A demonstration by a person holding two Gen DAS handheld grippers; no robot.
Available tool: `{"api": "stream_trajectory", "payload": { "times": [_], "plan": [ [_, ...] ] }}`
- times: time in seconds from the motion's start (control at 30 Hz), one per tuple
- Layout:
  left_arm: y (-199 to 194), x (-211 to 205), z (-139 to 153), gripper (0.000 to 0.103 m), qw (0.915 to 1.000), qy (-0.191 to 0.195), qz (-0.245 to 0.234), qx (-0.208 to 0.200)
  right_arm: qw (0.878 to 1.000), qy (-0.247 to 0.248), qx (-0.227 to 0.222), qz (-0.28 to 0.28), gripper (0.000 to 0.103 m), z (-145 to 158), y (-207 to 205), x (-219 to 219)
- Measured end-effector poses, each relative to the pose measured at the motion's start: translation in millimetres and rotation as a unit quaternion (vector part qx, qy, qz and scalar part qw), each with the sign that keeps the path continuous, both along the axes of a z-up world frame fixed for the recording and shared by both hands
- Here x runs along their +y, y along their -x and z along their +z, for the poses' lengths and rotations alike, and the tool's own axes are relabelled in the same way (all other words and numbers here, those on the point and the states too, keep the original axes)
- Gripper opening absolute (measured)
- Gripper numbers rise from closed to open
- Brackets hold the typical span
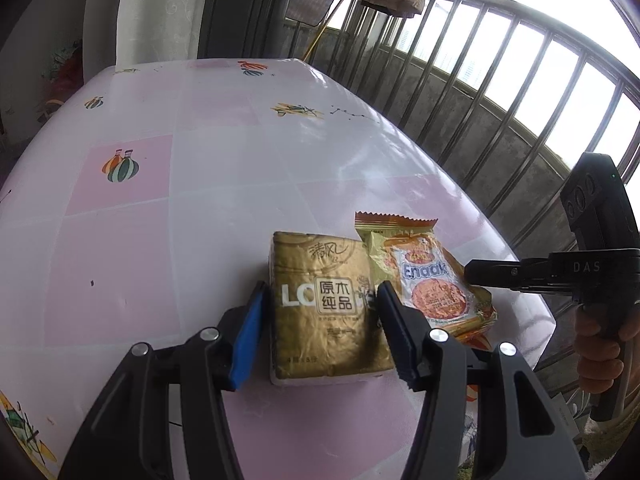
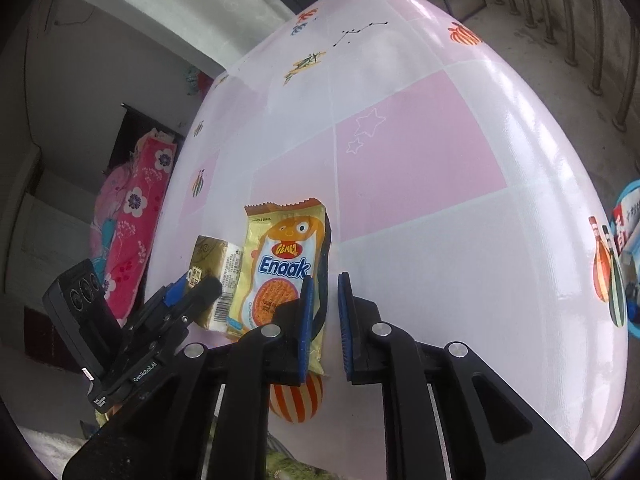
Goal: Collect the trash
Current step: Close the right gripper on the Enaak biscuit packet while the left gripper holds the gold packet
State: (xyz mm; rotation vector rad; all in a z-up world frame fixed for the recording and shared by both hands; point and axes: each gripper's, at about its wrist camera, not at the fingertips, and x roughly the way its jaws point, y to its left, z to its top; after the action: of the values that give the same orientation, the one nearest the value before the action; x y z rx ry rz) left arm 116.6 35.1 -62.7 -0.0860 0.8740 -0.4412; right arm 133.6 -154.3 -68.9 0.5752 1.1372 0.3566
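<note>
The left gripper stands half open astride a gold tissue pack on the pink table; its blue pads flank the pack's sides, and contact cannot be told. At two o'clock from the pack lies an Enaak wrapper, overlapping its edge. The right gripper is narrowly parted, the wrapper's right edge between its pads, with a gap showing.

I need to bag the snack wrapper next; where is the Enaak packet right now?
The Enaak packet lies on the pink-and-white table near its front edge, overlapping the gold tissue pack to its left. The right gripper has its pads straddling the packet's right edge.
</note>
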Motion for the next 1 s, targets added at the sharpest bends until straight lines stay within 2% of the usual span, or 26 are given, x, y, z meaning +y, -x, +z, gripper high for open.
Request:
{"api": "stream_trajectory", "payload": {
  "times": [0.33, 0.5, 0.73, 0.83, 1.0],
  "plan": [
    [-1, -5, 0, 0.054, 0.9998, -0.018, 0.004, -0.002, 0.998, -0.065, 0.002, 0.014, 0.020, -2, 2, 2],
    [0, -7, 0, 0.054, 0.9998, -0.021, 0.005, -0.003, 0.999, -0.050, 0.005, 0.019, 0.020, -4, -2, 6],
    [-1, -6, 0, 0.054, 0.9997, -0.022, 0.003, -0.005, 1.000, 0.013, -0.015, 0.020, 0.019, 3, -4, 20],
    [-1, -6, 0, 0.054, 0.9997, -0.023, 0.003, -0.005, 0.999, 0.018, -0.019, 0.022, 0.018, 4, -5, 24],
    [-1, -6, 0, 0.054, 0.9997, -0.022, 0.003, -0.005, 0.999, 0.034, -0.024, 0.020, 0.005, 1, -5, 24]
  ]
}}
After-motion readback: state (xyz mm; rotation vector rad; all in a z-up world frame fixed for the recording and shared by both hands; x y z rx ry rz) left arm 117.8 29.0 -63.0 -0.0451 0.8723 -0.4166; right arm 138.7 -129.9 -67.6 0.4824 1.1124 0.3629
